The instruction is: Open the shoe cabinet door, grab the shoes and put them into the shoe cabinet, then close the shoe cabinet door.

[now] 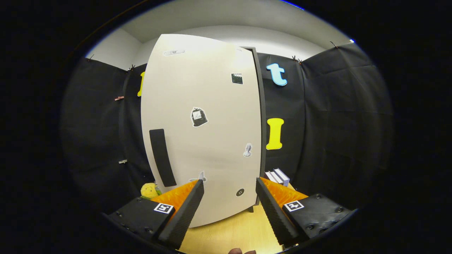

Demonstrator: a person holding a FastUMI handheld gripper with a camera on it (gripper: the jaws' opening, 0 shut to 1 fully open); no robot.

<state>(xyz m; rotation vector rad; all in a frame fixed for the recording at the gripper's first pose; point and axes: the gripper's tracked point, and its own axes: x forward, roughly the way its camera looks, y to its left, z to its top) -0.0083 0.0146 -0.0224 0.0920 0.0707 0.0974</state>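
A tall cream shoe cabinet door [201, 123] stands straight ahead of my fingers, with several small stickers on it and a black vertical handle [162, 157] near its left edge. The door looks shut against the dark cabinet edge [262, 116] on its right. My gripper [229, 187] is open, its two black-padded orange fingers [189, 206] spread wide with nothing between them. The fingertips sit a short way in front of the door's lower part, the handle up and to the left of the left finger.
The cabinet stands on a light wooden floor [233, 233]. A yellow plush toy [149, 191] lies left of the cabinet behind the left finger. White books or boxes [278, 176] sit to the right of the cabinet. A bit of a hand [241, 251] shows lowest.
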